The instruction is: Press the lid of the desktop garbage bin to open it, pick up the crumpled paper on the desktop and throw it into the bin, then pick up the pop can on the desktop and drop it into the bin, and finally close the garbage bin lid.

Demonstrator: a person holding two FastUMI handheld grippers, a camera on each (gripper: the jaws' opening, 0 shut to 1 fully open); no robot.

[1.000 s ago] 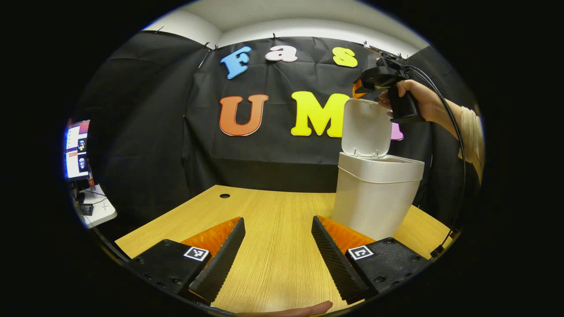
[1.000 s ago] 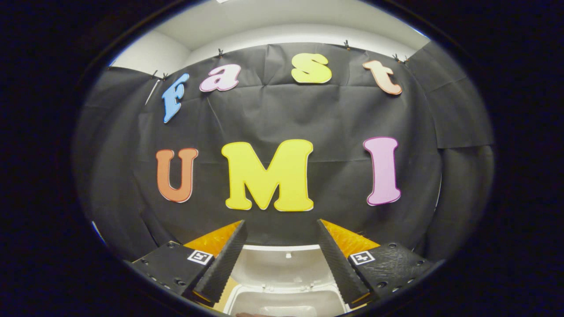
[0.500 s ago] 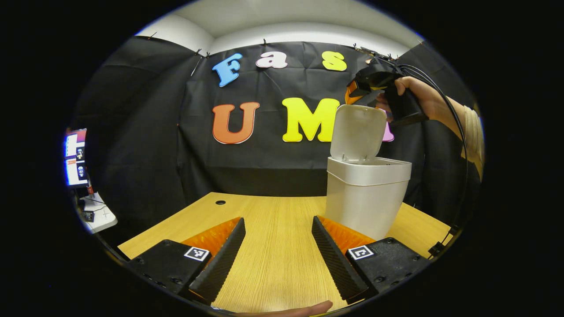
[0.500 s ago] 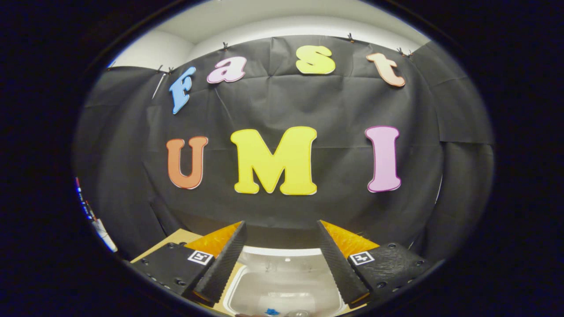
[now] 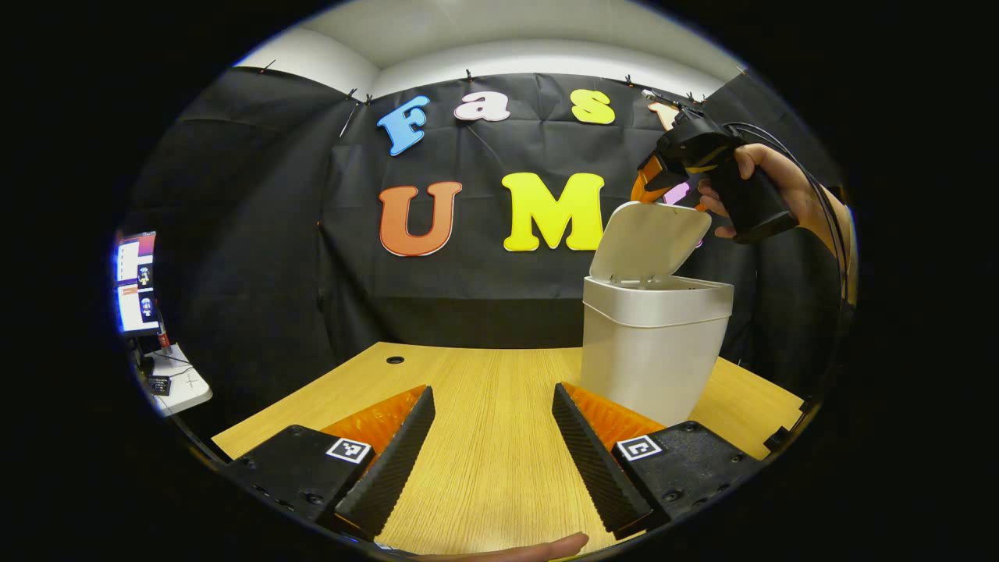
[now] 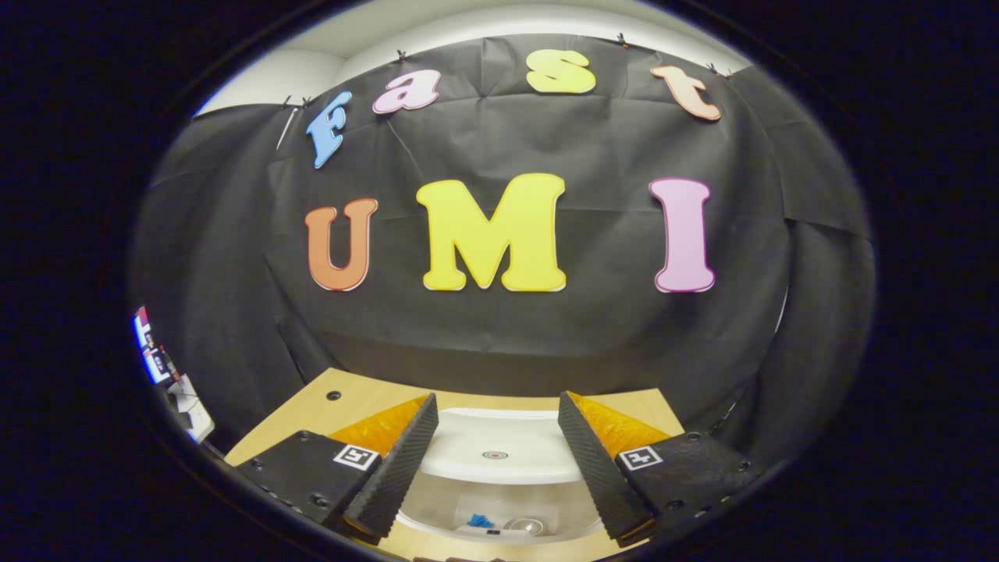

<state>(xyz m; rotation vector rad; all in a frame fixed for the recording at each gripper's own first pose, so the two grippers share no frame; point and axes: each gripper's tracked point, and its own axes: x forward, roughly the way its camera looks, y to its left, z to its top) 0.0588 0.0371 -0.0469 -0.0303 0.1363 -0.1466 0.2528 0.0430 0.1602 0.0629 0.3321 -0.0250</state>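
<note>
The white bin [image 5: 652, 359] stands on the wooden table [image 5: 484, 390], right of centre in the left gripper view. Its lid [image 5: 652, 238] is hinged at the back and tipped forward, about half way down. My right gripper [image 5: 649, 181], held by a hand [image 5: 769, 176], hovers just above the lid's raised edge. In the right gripper view, that gripper [image 6: 495, 460] is open over the lid [image 6: 495, 449]. Under the lid, the bin's inside shows a blue scrap [image 6: 478, 520] and a round silvery can top [image 6: 521, 527]. My left gripper [image 5: 492, 453] is open and low over the table, left of the bin.
A small round hole [image 5: 395, 360] sits near the table's far edge. Screens [image 5: 134, 273] and a white side desk [image 5: 175, 378] stand off the table's left. A fingertip [image 5: 538, 549] shows at the bottom edge. Black cloth closes the back.
The lid has tipped forward from upright to about half way down. My right gripper has pitched downward above it, bringing the table and the bin's inside into its view. The left gripper has barely moved.
</note>
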